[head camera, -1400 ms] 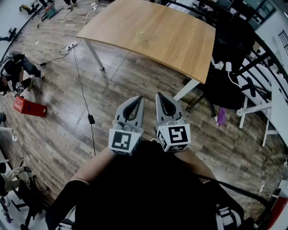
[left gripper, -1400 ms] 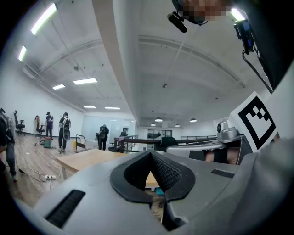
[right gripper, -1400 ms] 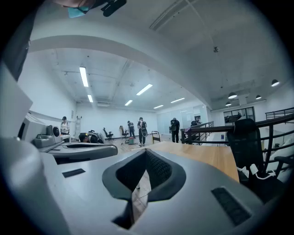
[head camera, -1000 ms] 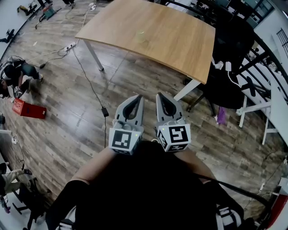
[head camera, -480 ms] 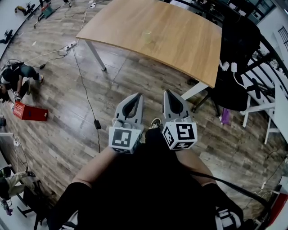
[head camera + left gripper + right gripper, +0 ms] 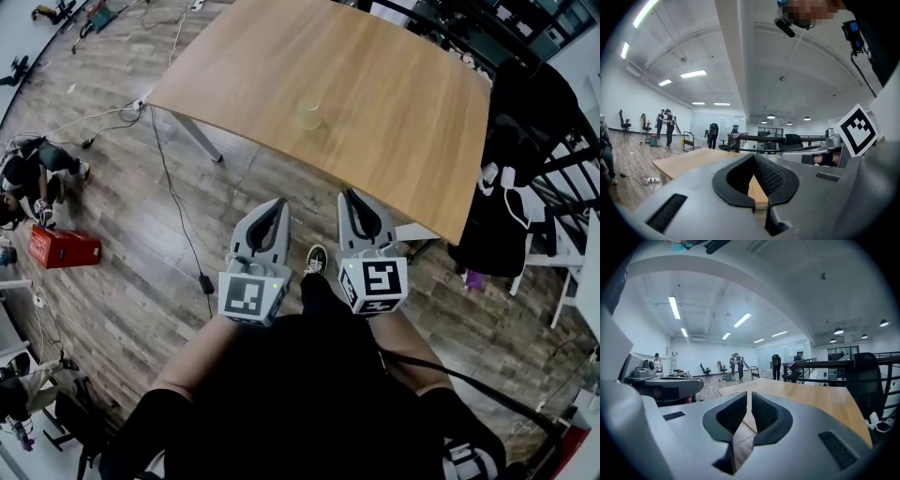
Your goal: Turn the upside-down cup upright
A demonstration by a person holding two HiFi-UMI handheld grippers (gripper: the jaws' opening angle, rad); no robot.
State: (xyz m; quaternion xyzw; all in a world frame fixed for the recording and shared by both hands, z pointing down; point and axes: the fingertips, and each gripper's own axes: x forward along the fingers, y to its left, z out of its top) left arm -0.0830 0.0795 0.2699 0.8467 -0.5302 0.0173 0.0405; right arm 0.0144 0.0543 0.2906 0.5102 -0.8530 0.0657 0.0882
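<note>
The wood-plank floor fills the lower left of the head view. The wooden table now takes up far more of the top of that view than a moment ago, its near edge drawn close to the grippers. A black chair stands off the table's right corner, nearer the frame's edge than before.

The left gripper and right gripper are held side by side short of the table's near edge, each with its jaws pressed together and nothing between them, as in the earlier frames. A shoe shows between them. A red box lies on the floor at the far left.

The cup, pale yellow and see-through, stands on the table a little back from the near edge, about midway along it. It sits lower in view than before. It looks mouth-down, though it is too small to be sure.
</note>
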